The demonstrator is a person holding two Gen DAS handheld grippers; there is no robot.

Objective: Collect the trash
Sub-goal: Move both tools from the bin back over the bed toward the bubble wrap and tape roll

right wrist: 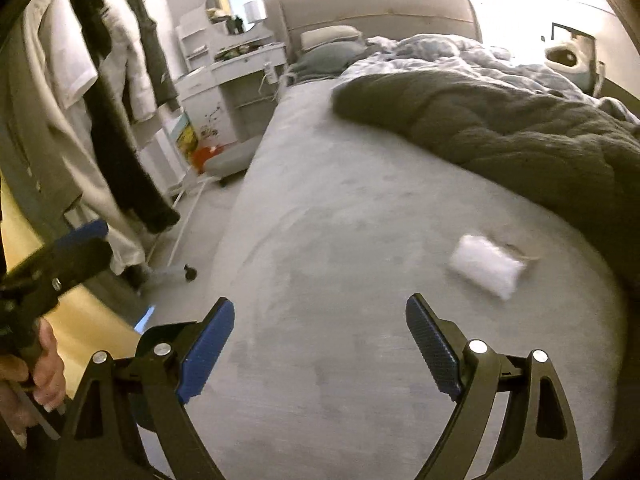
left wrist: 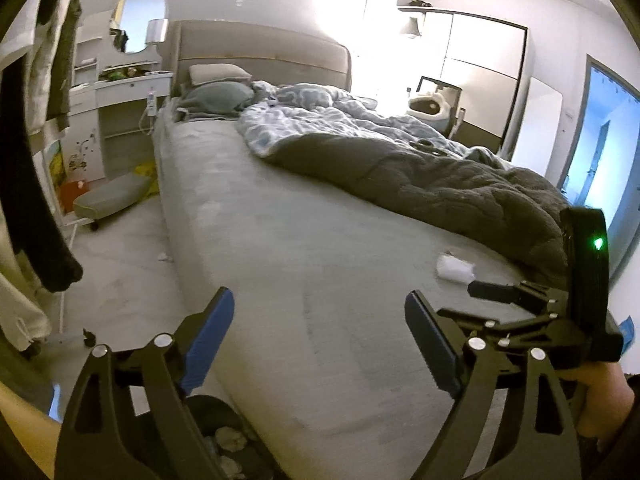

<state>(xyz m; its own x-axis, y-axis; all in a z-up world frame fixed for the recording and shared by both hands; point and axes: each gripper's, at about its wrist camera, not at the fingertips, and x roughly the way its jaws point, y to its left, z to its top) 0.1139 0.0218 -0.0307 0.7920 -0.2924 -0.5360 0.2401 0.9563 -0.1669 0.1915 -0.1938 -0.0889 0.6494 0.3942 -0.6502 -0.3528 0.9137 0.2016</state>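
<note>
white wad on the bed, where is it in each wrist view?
Left wrist: wad lies right of centre on the bare mattress, just below the dark duvet, near the right gripper.
Right wrist: wad lies right of centre, above the right finger.
Shared landmark: oval mirror, upper left.

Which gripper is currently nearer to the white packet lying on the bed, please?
Right. The right gripper hovers open just short of the white packet; the left gripper is farther back, over the bed's edge.
</note>
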